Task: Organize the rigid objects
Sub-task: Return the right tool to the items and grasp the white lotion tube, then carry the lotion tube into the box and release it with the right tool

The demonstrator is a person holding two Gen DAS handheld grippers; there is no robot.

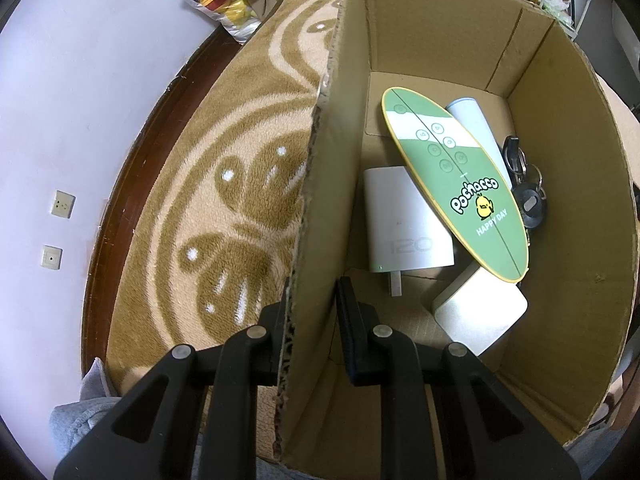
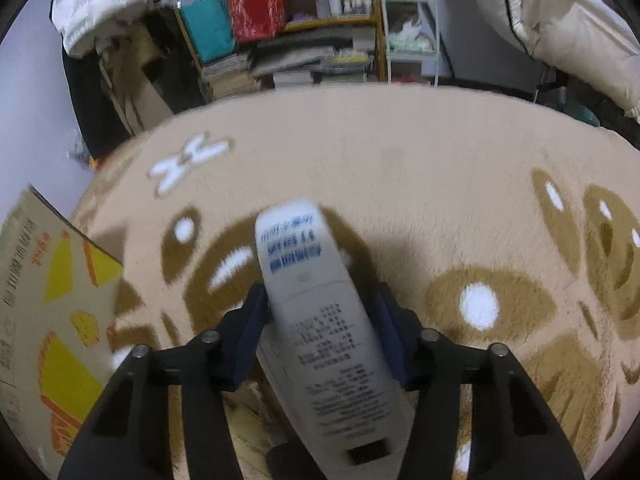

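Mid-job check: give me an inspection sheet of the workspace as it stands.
Surface: tan patterned rug.
Job's things: cardboard box holds a green oval board, white charger, keys, a white tube and a silver block; white remote outside it.
Clutter: plastic bag past the rug.
Grippers: left gripper straddles the box wall; right gripper shut on the remote.
Cables: nothing seen.
Surroundings: shelf of books and bottles, wall sockets.

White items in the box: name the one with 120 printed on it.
The white charger against the box's left wall, prongs toward the left gripper. The white cylinder and silver-white block show no number.
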